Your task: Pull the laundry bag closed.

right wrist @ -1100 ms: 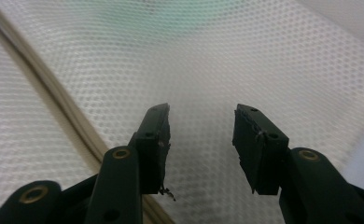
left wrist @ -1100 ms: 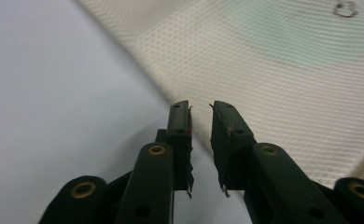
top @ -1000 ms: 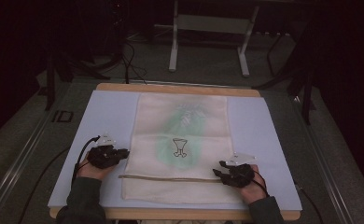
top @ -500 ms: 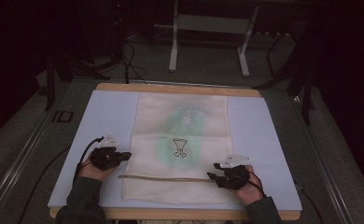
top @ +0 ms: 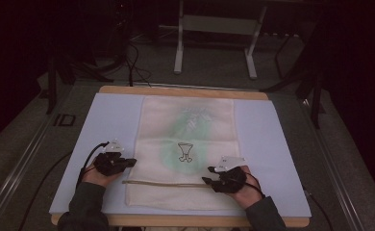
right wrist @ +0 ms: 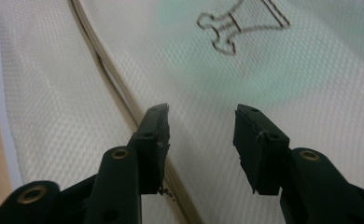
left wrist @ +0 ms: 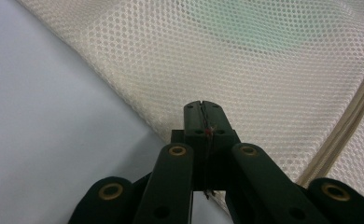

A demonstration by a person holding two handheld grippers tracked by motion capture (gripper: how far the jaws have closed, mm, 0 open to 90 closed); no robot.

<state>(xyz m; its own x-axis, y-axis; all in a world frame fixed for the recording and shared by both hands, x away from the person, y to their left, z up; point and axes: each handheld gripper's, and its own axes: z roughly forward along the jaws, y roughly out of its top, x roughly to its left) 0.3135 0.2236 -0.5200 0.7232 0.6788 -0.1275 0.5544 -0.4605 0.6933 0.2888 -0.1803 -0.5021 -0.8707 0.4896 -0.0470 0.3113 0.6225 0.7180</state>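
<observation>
A cream mesh bag [top: 188, 144] lies flat on the pale mat [top: 113, 115], with a green shape inside it and a dark clip print [top: 185, 152] on it. A tan zipper strip [top: 166, 183] runs across its near part. My left gripper [top: 130, 162] rests at the bag's left edge. In the left gripper view its jaws [left wrist: 202, 105] are pressed together over the mesh [left wrist: 264, 60]. My right gripper [top: 206, 180] is at the zipper's right end, open. In the right gripper view [right wrist: 201, 126] the zipper strip [right wrist: 105, 56] passes under the left finger [right wrist: 154, 135].
The mat covers a wooden table [top: 176, 90], whose edge shows at the back and front. Bare mat lies on both sides of the bag. Beyond the table, a metal stand [top: 214, 29] and cables sit on the dark floor.
My right gripper has slid left along the zipper strip, toward the bag's middle. The left gripper has barely moved.
</observation>
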